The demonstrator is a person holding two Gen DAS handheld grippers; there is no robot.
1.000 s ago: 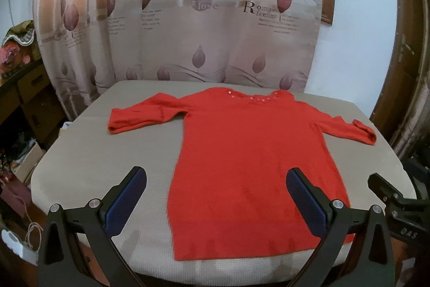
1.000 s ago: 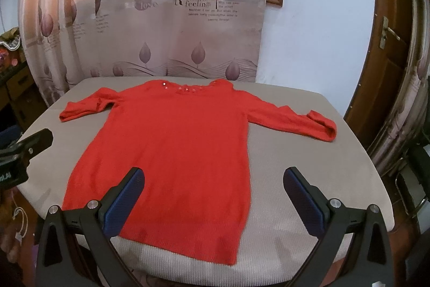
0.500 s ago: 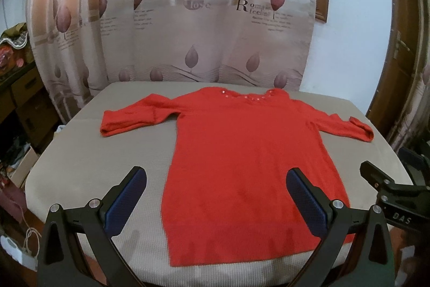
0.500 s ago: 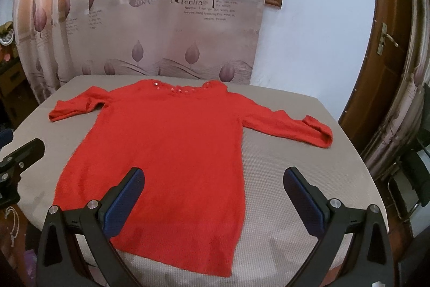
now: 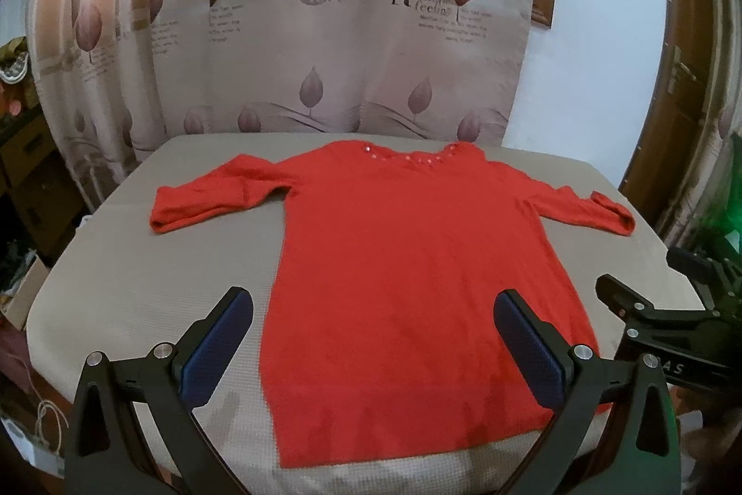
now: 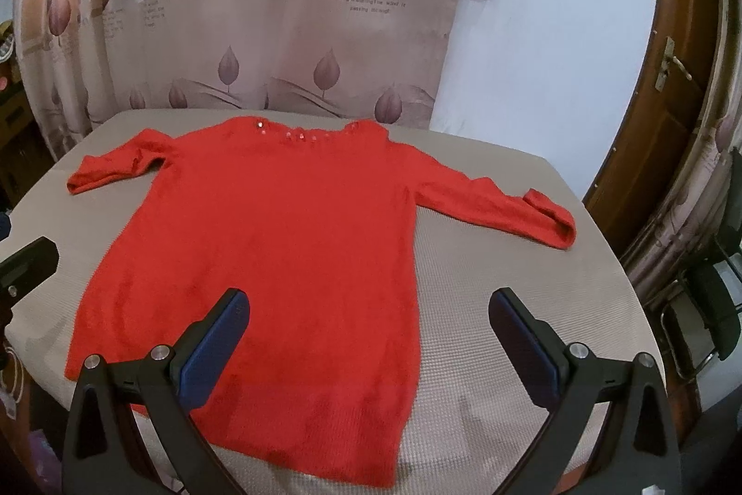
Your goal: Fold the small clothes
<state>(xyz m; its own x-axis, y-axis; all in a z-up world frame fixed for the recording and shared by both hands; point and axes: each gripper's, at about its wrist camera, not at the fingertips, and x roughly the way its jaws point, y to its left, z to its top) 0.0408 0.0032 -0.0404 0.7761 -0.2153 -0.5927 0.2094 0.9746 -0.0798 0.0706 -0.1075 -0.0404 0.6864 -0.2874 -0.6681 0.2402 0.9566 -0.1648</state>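
A red long-sleeved sweater (image 5: 408,263) lies flat on the beige table (image 5: 139,286), neck with sequins (image 5: 408,158) at the far side, both sleeves spread out; it also shows in the right wrist view (image 6: 278,263). My left gripper (image 5: 373,318) is open and empty, hovering over the near hem. My right gripper (image 6: 368,316) is open and empty above the sweater's near right edge. The right gripper shows at the right edge of the left wrist view (image 5: 649,318); the left gripper shows at the left edge of the right wrist view (image 6: 28,263).
A leaf-print curtain (image 5: 324,31) hangs behind the table, with a white wall (image 6: 533,54) and a wooden door (image 6: 663,100) to the right. Cluttered shelves (image 5: 18,151) stand at the left. The table's near edge (image 6: 463,467) is close under the grippers.
Both grippers have risen slightly and moved forward over the table, so the sweater sits lower and nearer in view. The sweater has not moved.
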